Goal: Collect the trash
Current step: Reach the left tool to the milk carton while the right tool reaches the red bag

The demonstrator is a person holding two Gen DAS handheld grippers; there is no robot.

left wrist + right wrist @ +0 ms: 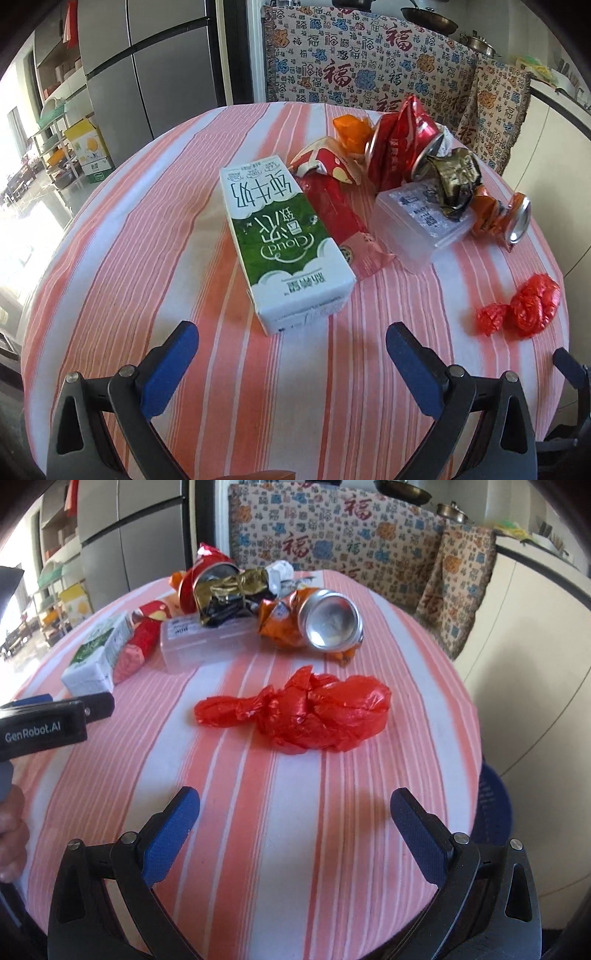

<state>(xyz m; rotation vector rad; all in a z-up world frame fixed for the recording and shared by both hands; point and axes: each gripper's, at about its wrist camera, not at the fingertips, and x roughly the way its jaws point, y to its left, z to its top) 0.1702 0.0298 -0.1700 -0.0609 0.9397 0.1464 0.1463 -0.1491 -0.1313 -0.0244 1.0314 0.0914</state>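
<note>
The left tool is spread wide and empty just short of the milk carton, which lies flat on the striped tabletop. Behind the carton, a red wrapper, crushed cans and a clear box crowd together; what the box holds is unclear. The right tool, also spread and empty, faces a crumpled red bag lying apart from the heap.

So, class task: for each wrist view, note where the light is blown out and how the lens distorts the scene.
Left wrist view: window glare washes out the left edge, and the striped table bulges like a dome. Right wrist view: the same overexposure at far left, dark vignetted corners, and the crushed orange can is sharp.
</note>
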